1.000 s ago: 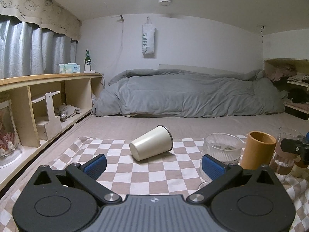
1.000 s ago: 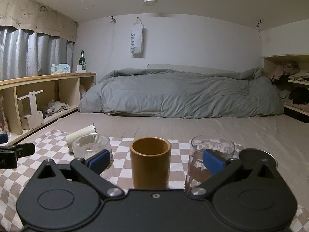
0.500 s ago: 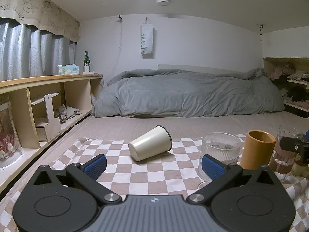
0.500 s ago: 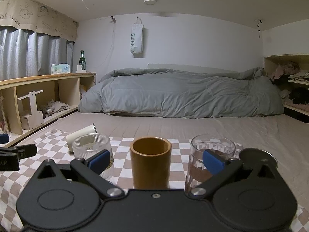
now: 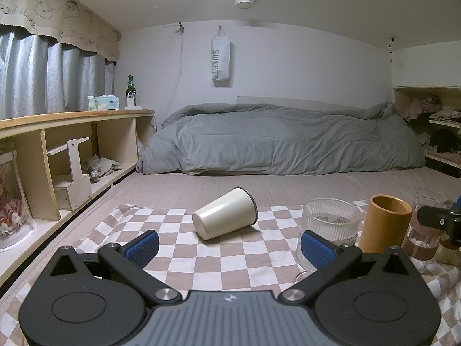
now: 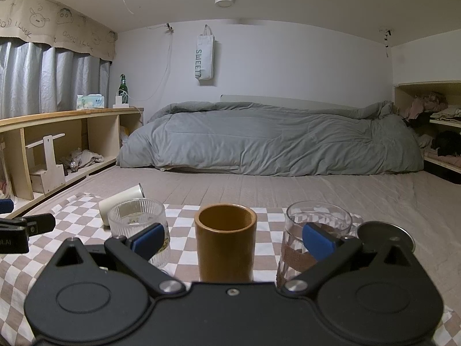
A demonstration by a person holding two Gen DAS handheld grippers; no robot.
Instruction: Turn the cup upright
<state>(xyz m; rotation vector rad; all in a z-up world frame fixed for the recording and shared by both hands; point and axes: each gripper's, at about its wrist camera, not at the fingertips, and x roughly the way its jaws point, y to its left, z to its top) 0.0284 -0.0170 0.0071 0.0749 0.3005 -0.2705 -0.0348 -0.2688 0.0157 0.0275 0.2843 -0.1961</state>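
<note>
A cream cup (image 5: 224, 213) lies on its side on the checkered cloth (image 5: 178, 259), mouth toward the back right. My left gripper (image 5: 230, 248) is open and empty, a short way in front of the cup. The cup also shows in the right wrist view (image 6: 121, 199), far left, partly behind a ribbed glass. My right gripper (image 6: 233, 238) is open and empty, its fingers either side of an upright brown cup (image 6: 225, 240) that stands just beyond them.
A ribbed glass (image 5: 330, 225), the brown cup (image 5: 384, 223) and a clear glass (image 5: 426, 230) stand in a row on the right. A round metal lid (image 6: 386, 235) lies far right. A wooden shelf (image 5: 66, 150) runs along the left; a grey duvet (image 5: 282, 138) lies behind.
The left gripper has drifted slightly; the cream cup sits a little higher and further left in its view. The right gripper has barely moved.
</note>
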